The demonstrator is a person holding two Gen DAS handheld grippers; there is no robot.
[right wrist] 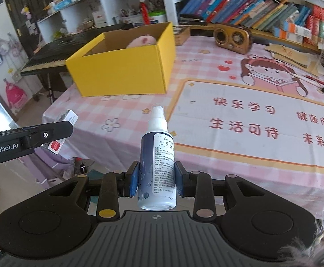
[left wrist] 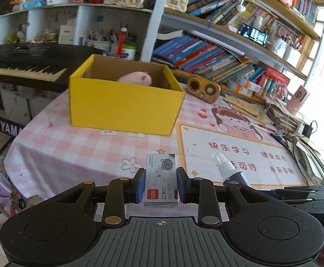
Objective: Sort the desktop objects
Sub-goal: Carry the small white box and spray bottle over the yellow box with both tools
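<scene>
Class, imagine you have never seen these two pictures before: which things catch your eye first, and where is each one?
The yellow box stands open toward the far left of the pink checked tablecloth, with a pink plush toy inside. Close up, the left tongs are shut on a small staple box, and the right tongs on a white-capped spray bottle.

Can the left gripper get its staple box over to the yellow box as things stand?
Probably yes. The left gripper is shut on the staple box, and only bare tablecloth lies between it and the yellow box. The box top is open, with just a pink plush toy inside.
</scene>
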